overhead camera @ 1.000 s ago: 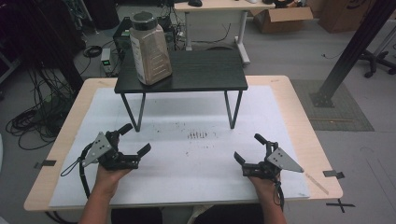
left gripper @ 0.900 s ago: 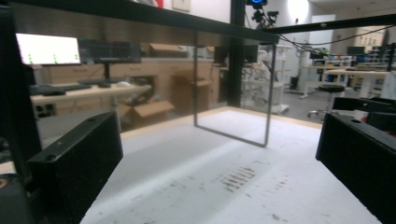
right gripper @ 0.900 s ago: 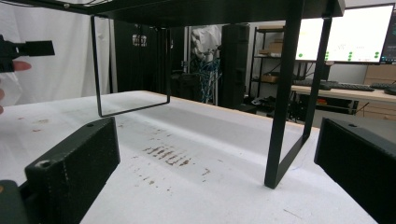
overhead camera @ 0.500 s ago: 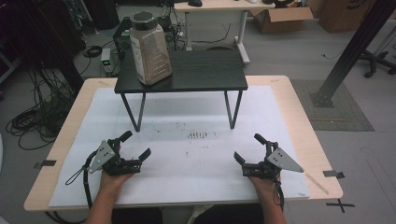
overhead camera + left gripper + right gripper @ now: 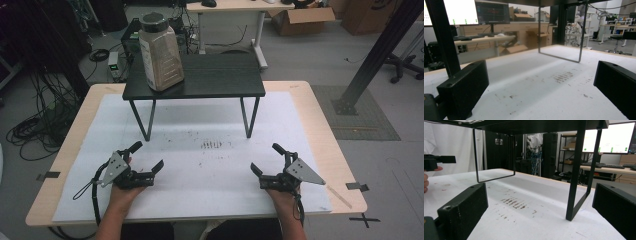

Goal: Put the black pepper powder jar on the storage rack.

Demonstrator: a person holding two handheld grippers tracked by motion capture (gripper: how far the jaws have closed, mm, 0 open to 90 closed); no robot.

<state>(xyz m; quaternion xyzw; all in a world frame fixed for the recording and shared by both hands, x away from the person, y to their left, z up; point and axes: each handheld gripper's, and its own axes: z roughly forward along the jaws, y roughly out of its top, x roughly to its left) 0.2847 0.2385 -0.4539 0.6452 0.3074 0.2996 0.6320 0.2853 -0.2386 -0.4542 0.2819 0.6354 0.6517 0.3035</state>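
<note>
High view: a lidded plastic jar [image 5: 160, 52] of tan contents is standing upper left on a small black table [image 5: 210, 80]; its label is showing no readable writing. Left gripper [image 5: 148, 159] and right gripper [image 5: 264, 159] are resting lower frame on white sheet [image 5: 210, 170], jaws spread, holding nothing.

Your work surface is a light wooden table [image 5: 315, 107] taking up the middle of the frame, and a white sheet [image 5: 210, 170] covers most of its top, speckled with small dark marks [image 5: 211, 145] around the center. Standing on that sheet toward the upper middle you've got a small black stand [image 5: 210, 80] on thin metal legs, and a big tan jar [image 5: 160, 52] with a dark lid sits on its left end.
</note>
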